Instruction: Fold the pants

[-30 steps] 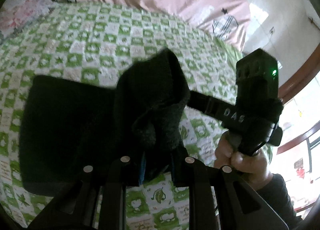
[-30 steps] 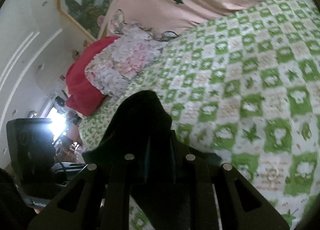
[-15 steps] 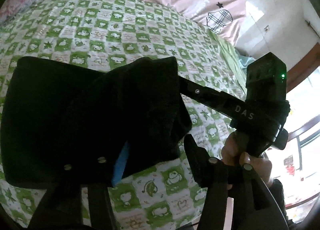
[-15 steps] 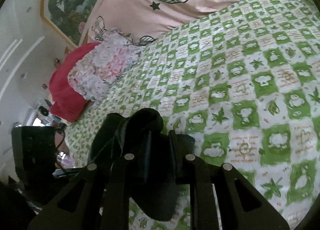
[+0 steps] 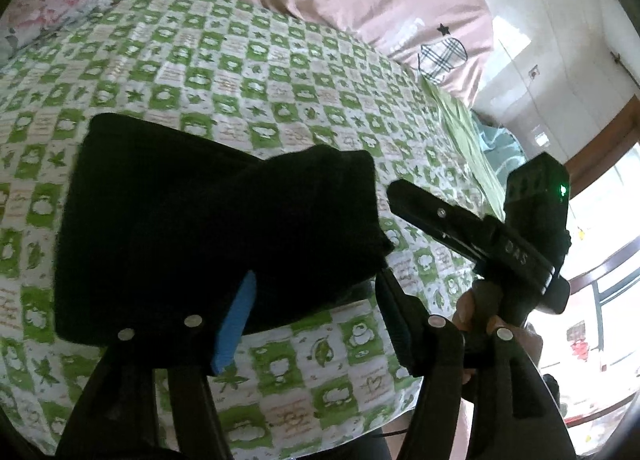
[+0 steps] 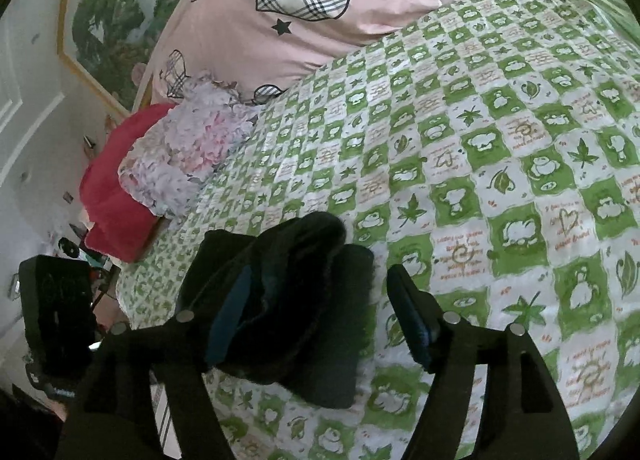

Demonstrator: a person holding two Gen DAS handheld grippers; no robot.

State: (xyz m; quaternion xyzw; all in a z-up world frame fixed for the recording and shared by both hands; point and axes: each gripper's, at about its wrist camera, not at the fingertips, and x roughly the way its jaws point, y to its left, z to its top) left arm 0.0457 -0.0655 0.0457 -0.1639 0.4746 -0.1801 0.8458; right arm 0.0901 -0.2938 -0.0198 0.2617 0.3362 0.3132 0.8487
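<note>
Black pants, folded into a compact stack, lie on the green-checked bed sheet. Left tool and right tool both stand wide apart, the stack's near edge lying between each tool's fingers, ungripped.

The pants are plain black, with no visible print. Under them the bedsheet is a green-and-white checkerboard, its squares carrying leaves, small animals and orange script. The duvet is pale pink with black-and-white plaid hearts and small black stars. A floral pillow shows white, pink and lilac, beside a red blanket. Blue pads line the black gripper fingers.
</note>
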